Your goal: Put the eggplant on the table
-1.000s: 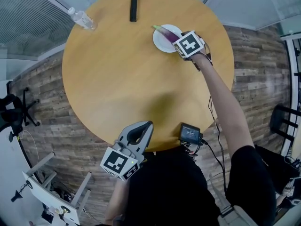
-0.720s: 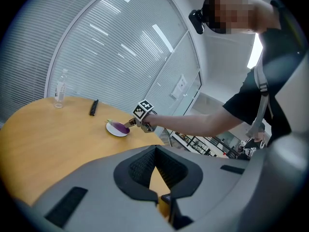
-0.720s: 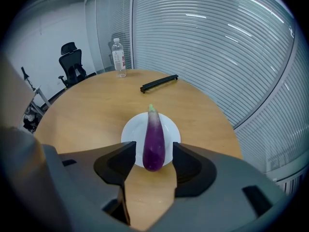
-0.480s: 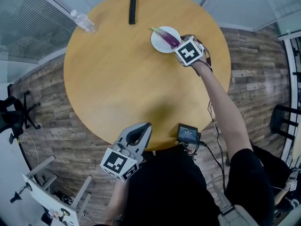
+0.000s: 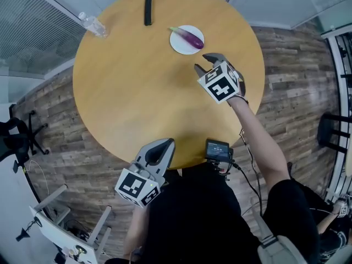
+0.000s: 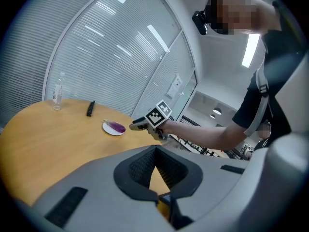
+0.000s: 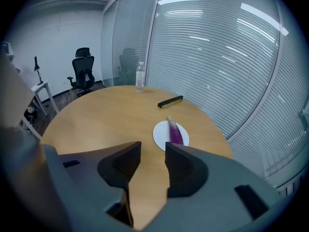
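A purple eggplant point(image 5: 191, 38) lies on a small white plate point(image 5: 177, 43) at the far side of the round wooden table point(image 5: 132, 92). My right gripper point(image 5: 204, 63) hovers over the table a little nearer than the plate, apart from it. Its jaws are closing with nothing between them; in the right gripper view point(image 7: 152, 151) the eggplant point(image 7: 175, 131) and plate point(image 7: 161, 137) lie just beyond the tips. My left gripper point(image 5: 168, 144) sits at the table's near edge, shut and empty. Its own view point(image 6: 155, 151) shows the eggplant point(image 6: 117, 126) far off.
A clear water bottle point(image 5: 93, 22) stands at the table's far left edge. A black bar point(image 5: 148, 6) lies at the far edge. A small black device point(image 5: 218, 150) is at the near edge. Glass walls with blinds surround the room; an office chair point(image 7: 83, 69) stands beyond.
My right gripper has drawn back from the plate toward the person and risen, leaving the eggplant lying fully exposed on the plate. The left gripper has barely moved.
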